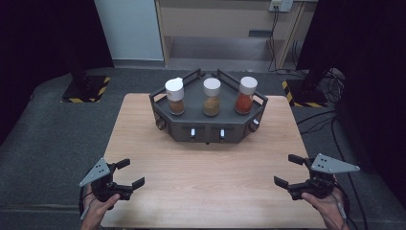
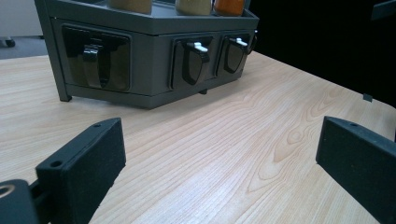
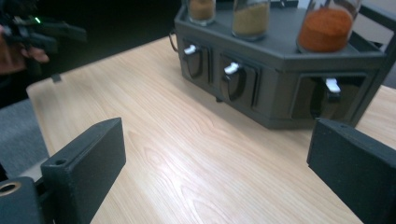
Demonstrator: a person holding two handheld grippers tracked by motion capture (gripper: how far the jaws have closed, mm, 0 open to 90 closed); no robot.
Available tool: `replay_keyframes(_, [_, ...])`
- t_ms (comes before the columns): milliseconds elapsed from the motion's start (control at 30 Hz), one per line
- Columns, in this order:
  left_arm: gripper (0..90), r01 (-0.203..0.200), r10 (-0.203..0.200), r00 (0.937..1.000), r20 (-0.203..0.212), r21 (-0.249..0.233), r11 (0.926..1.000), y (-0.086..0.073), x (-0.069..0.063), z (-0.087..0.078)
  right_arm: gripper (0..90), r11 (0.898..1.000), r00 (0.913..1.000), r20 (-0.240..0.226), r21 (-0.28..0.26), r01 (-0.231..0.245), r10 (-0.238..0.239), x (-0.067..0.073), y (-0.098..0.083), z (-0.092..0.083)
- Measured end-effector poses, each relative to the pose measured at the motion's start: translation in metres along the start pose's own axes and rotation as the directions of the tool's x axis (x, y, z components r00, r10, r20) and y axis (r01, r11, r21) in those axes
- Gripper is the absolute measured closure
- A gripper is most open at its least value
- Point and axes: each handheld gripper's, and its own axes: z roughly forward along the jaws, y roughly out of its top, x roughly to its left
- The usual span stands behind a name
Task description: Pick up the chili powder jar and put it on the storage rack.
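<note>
Left gripper view: jar (image 2: 130,4) tops cut off | left gripper (image 1: 130,173) wide open, empty | right gripper (image 1: 289,170) wide open, empty

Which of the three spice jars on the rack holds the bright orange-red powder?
The right-hand jar, at the rack's right end. The middle jar holds tan powder and the left jar a darker brown one. All three have white caps.

A dark grey angular plastic spice rack (image 1: 207,127) stands upright at the middle of the surface's far edge, its three-faced front holding small lever drawers (image 2: 191,63). On its top tray three clear, white-capped jars stand upright in a row: brown powder (image 1: 175,97), tan powder (image 1: 211,97), orange-red powder (image 1: 246,96).
</note>
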Motion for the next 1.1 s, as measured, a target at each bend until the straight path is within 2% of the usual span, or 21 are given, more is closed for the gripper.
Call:
replay_keyframes(367, [0.1, 0.002, -0.002, 1.0000, -0.001, -0.002, 1.0000, 0.000, 0.001, 0.000, 5.5, 0.999, 0.9997, 0.003, 0.025, -0.024, 0.024, -0.001, -0.017, 0.008])
replay_keyframes(533, [0.1, 0.001, -0.001, 1.0000, -0.003, -0.002, 1.0000, 0.000, 0.000, 0.000, 5.6, 0.998, 0.9987, -0.001, 0.029, -0.051, 0.051, -0.005, -0.029, 0.012])
replay_keyframes(800, [0.2, 0.009, -0.009, 0.9999, -0.007, -0.003, 1.0000, 0.000, 0.000, 0.002, 6.5, 0.997, 0.9969, 0.038, 0.030, -0.069, 0.068, -0.009, -0.041, 0.015])
replay_keyframes(867, [0.1, 0.010, -0.010, 0.9999, -0.008, -0.005, 0.9999, -0.001, 0.000, 0.001, 6.6, 0.997, 0.9961, 0.063, 0.033, -0.063, 0.061, -0.007, -0.043, 0.016])
replay_keyframes(1100, [0.3, 0.010, -0.010, 0.9999, -0.010, -0.012, 0.9999, -0.001, 0.001, 0.001, 6.6, 0.996, 0.9932, 0.078, 0.011, -0.087, 0.086, -0.008, -0.050, 0.013])
